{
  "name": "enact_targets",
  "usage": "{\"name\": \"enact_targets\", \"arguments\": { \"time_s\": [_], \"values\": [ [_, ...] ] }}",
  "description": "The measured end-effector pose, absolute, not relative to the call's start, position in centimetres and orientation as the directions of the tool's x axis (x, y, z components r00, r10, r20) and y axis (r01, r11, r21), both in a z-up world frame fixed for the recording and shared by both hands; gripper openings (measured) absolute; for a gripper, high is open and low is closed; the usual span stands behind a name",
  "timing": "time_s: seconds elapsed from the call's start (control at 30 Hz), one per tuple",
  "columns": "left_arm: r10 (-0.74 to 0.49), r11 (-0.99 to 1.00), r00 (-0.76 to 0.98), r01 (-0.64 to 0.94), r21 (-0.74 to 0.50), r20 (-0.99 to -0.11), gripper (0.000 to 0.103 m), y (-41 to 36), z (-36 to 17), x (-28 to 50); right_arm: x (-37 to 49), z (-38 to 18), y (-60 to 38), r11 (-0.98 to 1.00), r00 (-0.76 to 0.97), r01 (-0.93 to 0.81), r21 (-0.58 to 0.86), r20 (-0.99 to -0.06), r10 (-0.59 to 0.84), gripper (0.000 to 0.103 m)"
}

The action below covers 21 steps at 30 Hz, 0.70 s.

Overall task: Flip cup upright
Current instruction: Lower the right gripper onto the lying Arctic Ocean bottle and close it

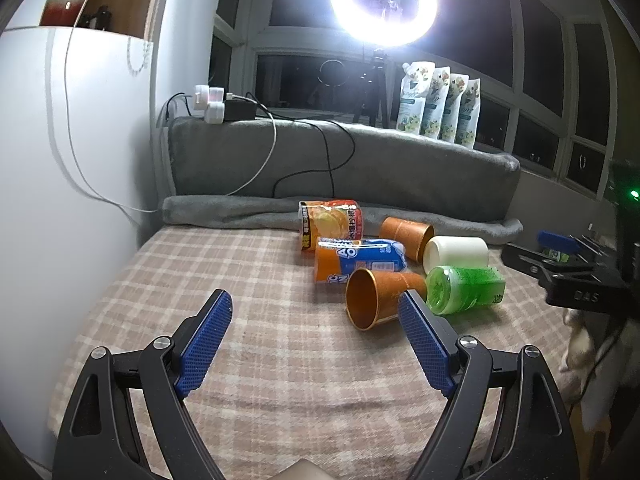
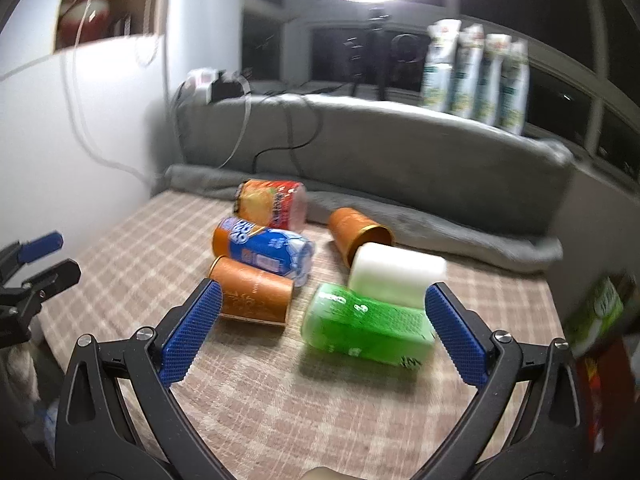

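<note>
Several cups lie on their sides on a plaid-covered table [image 1: 260, 340]. A near orange cup [image 1: 376, 296] [image 2: 252, 298] points its mouth toward the left wrist camera. Around it lie a green cup [image 1: 464, 290] [image 2: 366, 326], a white cup [image 1: 456, 254] [image 2: 396, 276], a second orange cup [image 1: 406, 236] [image 2: 358, 234], an orange-blue cup [image 1: 356, 258] [image 2: 264, 248] and a red-orange cup [image 1: 330, 222] [image 2: 272, 204]. My left gripper [image 1: 316, 304] is open and empty, its right finger just in front of the near orange cup. My right gripper [image 2: 320, 300] is open and empty, short of the green cup. The right view is blurred.
A grey cushioned backrest [image 1: 360, 168] with a rolled blanket [image 1: 240, 216] bounds the far side. Cables and a power strip [image 1: 224, 104] lie on its top, with several pouches [image 1: 438, 106] and a ring light [image 1: 382, 0] behind. A white wall [image 1: 60, 160] is left.
</note>
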<state>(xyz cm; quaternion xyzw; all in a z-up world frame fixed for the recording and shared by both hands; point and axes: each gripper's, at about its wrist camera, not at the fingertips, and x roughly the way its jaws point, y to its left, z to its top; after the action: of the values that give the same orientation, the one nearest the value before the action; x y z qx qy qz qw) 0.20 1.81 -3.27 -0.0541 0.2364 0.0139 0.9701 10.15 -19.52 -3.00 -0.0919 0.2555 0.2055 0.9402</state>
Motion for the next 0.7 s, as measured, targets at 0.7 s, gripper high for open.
{"name": "enact_targets", "arguments": {
  "time_s": [0.7],
  "values": [
    [0.049,0.988,0.860,-0.118,-0.103,-0.508,0.085,4.4,-4.9,0.4,22.6,-5.8,-7.6,0.565,0.449,-0.806,-0.179,-0.806,0.385,0.087]
  ]
}}
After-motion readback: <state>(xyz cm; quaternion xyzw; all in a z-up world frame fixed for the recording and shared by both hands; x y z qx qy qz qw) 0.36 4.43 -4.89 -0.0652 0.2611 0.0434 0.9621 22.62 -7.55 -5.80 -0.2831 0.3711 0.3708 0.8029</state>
